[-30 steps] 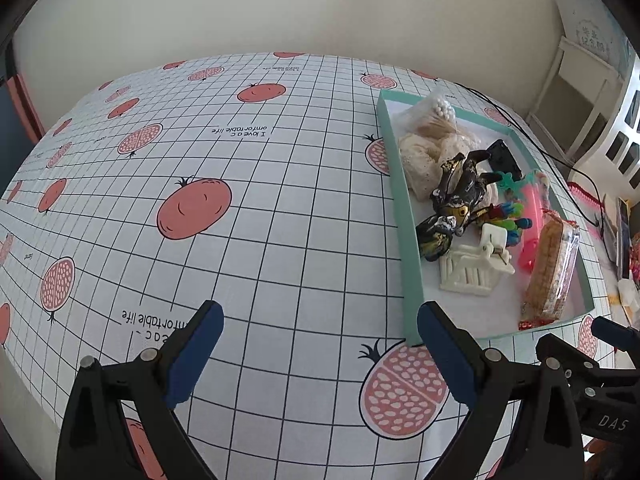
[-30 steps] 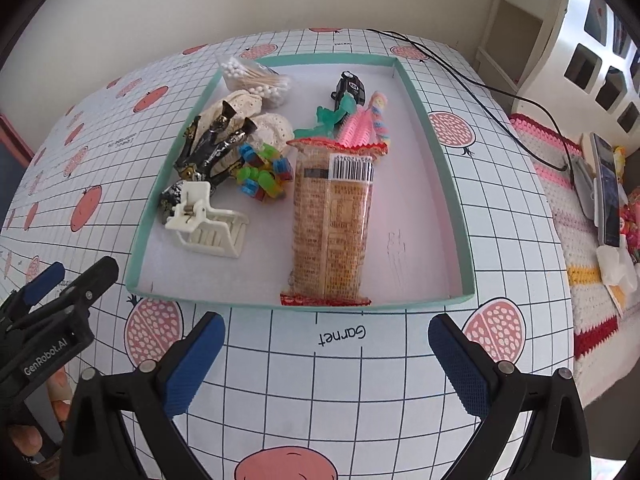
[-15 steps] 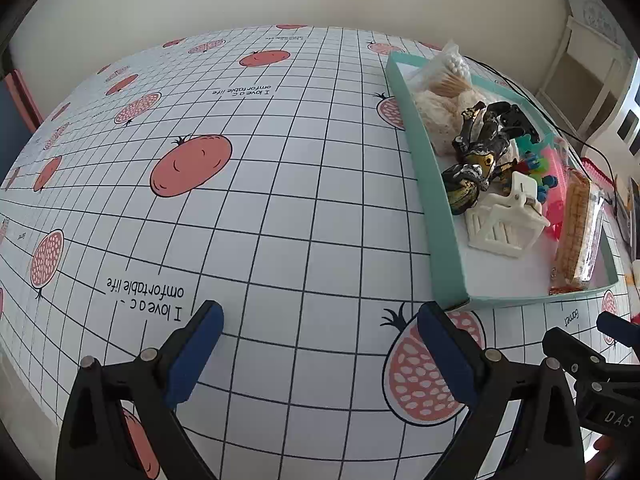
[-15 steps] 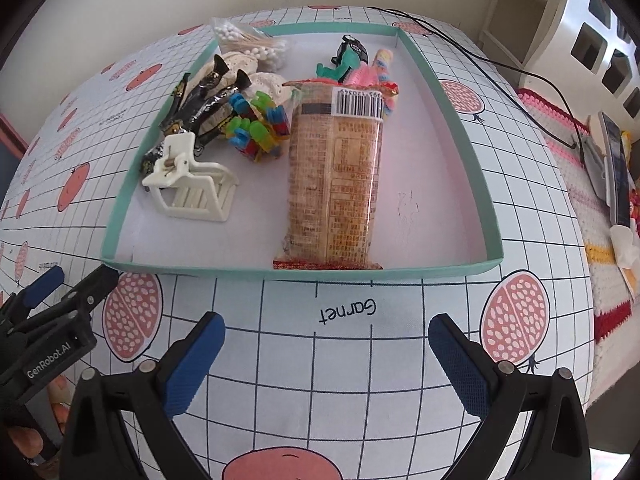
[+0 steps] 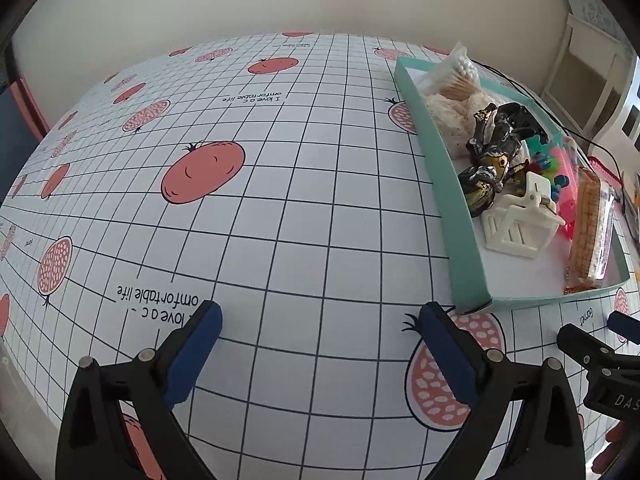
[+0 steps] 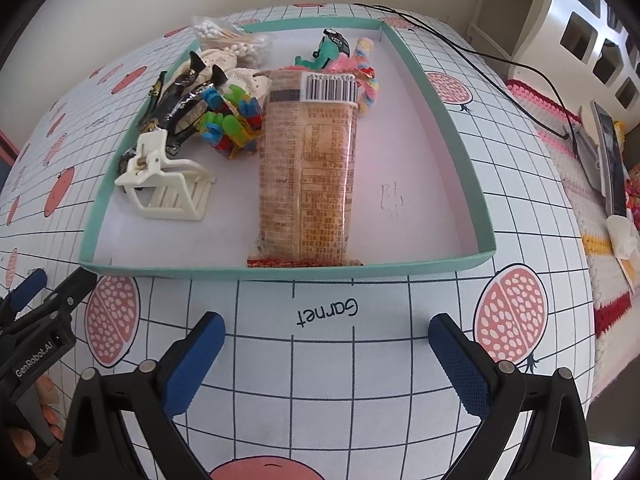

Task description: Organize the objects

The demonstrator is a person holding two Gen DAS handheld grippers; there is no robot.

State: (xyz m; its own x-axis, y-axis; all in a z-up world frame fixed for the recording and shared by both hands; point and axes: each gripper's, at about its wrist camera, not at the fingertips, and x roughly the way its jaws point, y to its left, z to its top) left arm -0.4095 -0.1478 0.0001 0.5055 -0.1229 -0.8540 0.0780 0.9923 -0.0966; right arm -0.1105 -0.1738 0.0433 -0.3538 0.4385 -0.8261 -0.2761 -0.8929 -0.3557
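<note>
A shallow teal tray [image 6: 472,184] [image 5: 452,184] lies on the pomegranate-print tablecloth. In it are a long cracker packet [image 6: 308,168] [image 5: 592,232], a cream hair claw clip [image 6: 168,184] [image 5: 516,224], black-and-gold sachets [image 6: 176,104] [image 5: 488,160], colourful small clips [image 6: 228,120], a cotton swab bag [image 6: 232,42] [image 5: 456,76], a green toy [image 6: 326,50] and a pink toy [image 6: 366,68]. My right gripper [image 6: 326,350] is open, just in front of the tray's near wall. My left gripper [image 5: 318,338] is open over bare cloth, left of the tray's near corner.
A black cable [image 6: 480,52] runs past the tray's far right side. White shelving [image 6: 592,24] stands at the right. A phone [image 6: 612,160] lies on a striped knitted cloth [image 6: 600,252] beyond the table's right edge. A wall bounds the table's far side.
Both grippers have come lower and closer to the table; the tray looms larger in the right wrist view and has shifted right in the left wrist view. Both stay open.
</note>
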